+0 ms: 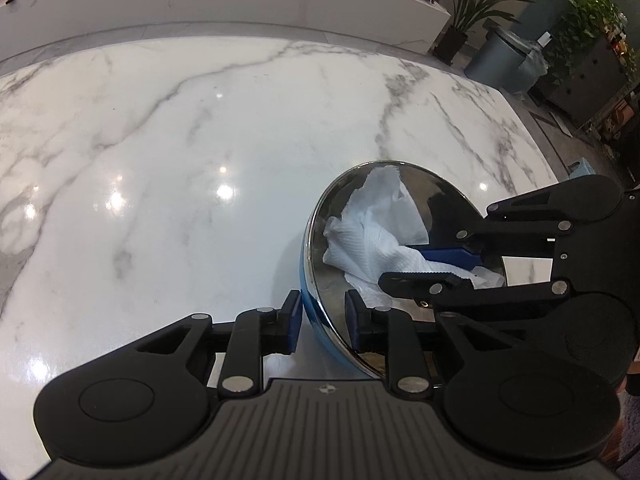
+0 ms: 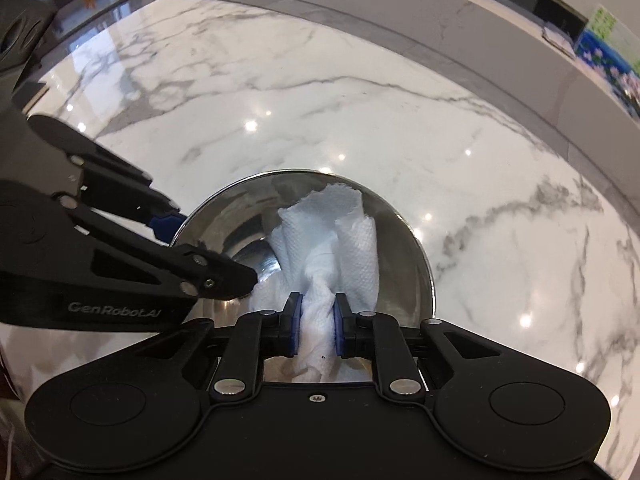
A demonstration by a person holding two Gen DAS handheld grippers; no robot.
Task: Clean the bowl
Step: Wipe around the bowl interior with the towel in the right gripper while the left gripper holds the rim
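A steel bowl [image 1: 416, 184] with a blue outside stands on the white marble table [image 1: 200, 140]. My left gripper [image 1: 322, 318] is shut on the bowl's near rim, one finger outside and one inside. My right gripper [image 2: 316, 322] is shut on a crumpled white paper towel [image 2: 344, 240] and holds it inside the bowl [image 2: 248, 216]. In the left wrist view the right gripper [image 1: 440, 268] reaches in from the right with the towel [image 1: 376, 224] in it. In the right wrist view the left gripper [image 2: 208, 248] comes in from the left at the bowl's rim.
A raised marble counter [image 1: 240, 0] runs along the far side of the table. Potted plants [image 1: 588, 28] and a grey bin [image 1: 496, 56] stand on the floor past the table's right end. A dark cabinet [image 1: 592, 76] stands there too.
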